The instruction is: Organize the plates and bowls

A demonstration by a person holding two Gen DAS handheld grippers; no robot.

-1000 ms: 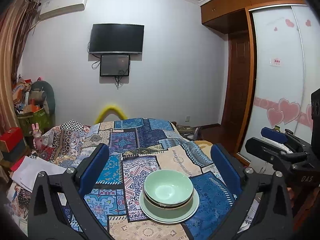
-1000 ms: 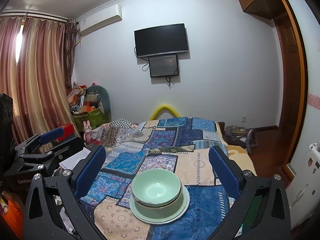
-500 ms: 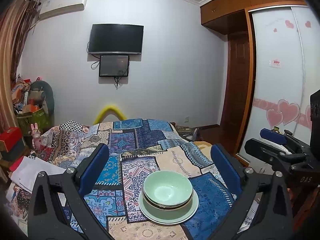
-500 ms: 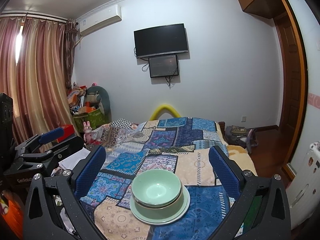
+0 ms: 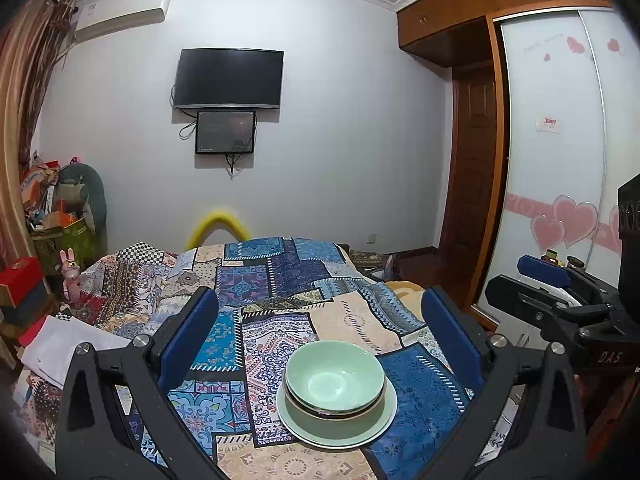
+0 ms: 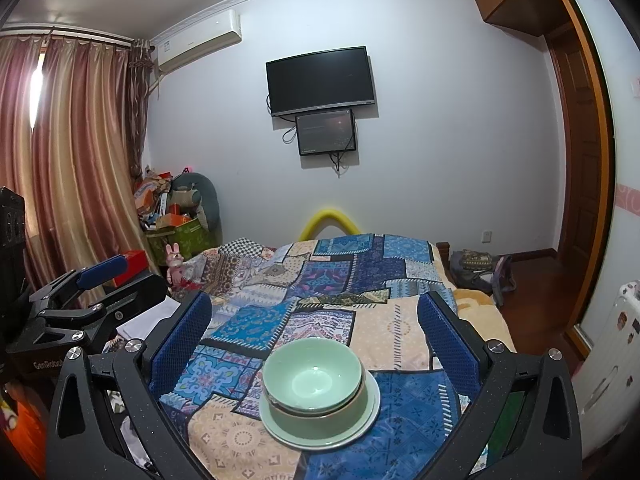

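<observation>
A pale green bowl (image 5: 335, 376) is nested in a second green bowl (image 5: 340, 420), and both stand on a pale green plate (image 5: 384, 424) on the patchwork bedspread (image 5: 276, 280). My left gripper (image 5: 320, 336) is open and empty, held back above the stack. The same stack shows in the right wrist view: top bowl (image 6: 314, 374), lower bowl (image 6: 320, 420), plate (image 6: 370, 412). My right gripper (image 6: 314, 332) is open and empty, also held back above it. Each gripper appears at the edge of the other's view: the right one (image 5: 560, 304), the left one (image 6: 80, 300).
The bed's right edge drops to a wooden floor (image 6: 532, 292) with a bag (image 6: 476, 264) on it. A wardrobe with heart stickers (image 5: 560, 200) stands at the right. Clutter and boxes (image 6: 172, 216) sit at the left by the curtain. White paper (image 5: 60, 344) lies left of the bed.
</observation>
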